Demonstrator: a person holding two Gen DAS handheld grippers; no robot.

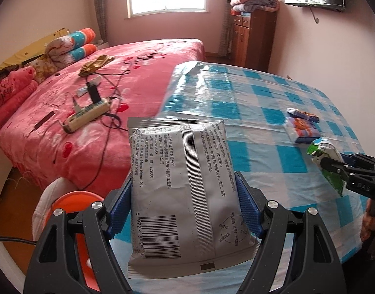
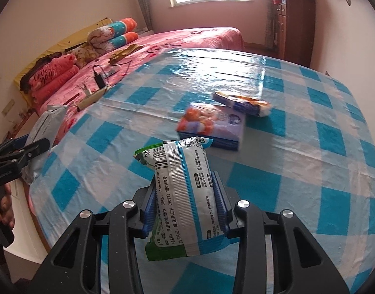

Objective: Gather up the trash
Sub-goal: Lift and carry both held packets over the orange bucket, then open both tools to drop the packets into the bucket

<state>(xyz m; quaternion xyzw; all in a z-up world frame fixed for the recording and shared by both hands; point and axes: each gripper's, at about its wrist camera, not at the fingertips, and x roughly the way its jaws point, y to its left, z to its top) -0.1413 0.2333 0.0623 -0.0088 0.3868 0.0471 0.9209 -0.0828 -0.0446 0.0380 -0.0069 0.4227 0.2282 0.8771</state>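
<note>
My left gripper point(image 1: 185, 203) is shut on a grey wet-wipe packet point(image 1: 182, 191), held upright above the table's left edge; that packet also shows in the right wrist view point(image 2: 44, 125). My right gripper point(image 2: 185, 210) is shut on a green and white wipe packet point(image 2: 182, 191), lifted over the checked tablecloth; it also shows in the left wrist view point(image 1: 327, 156). An orange bin point(image 1: 77, 208) lined with a white bag sits on the floor, below and left of the left gripper.
A purple tissue pack point(image 2: 212, 125) and a small wrapped pack point(image 2: 243, 103) lie on the blue checked table point(image 2: 297, 171). A pink bed point(image 1: 89, 85) with a power strip point(image 1: 86, 117) and cables stands left of the table. A wooden cabinet point(image 1: 251, 36) stands behind.
</note>
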